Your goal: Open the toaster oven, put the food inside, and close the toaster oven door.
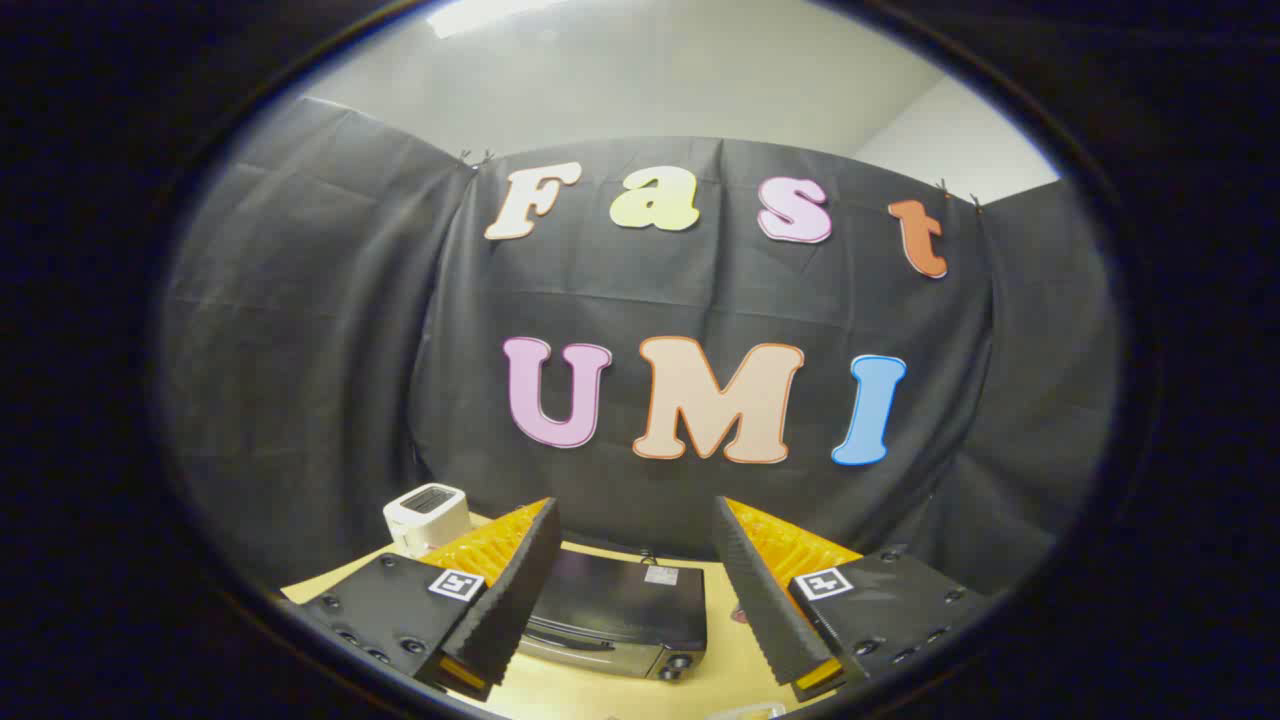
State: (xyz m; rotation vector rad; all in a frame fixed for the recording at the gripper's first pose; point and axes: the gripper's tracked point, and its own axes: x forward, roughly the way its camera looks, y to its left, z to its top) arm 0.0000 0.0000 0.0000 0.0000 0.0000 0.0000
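We see the oven (620, 610) below and ahead of our gripper (635, 590), framed between its spread, empty fingers, long axis crosswise, door apparently shut.

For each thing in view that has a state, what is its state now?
gripper: open, fingers wide apart, holding nothing.
toaster oven: door closed, standing on the table, seen between the fingers.
white toaster: upright, slot looks empty, beyond the left finger.

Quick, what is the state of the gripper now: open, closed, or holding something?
Gripper: open, jaws wide apart, holding nothing; the toaster oven sits beyond them, door shut.
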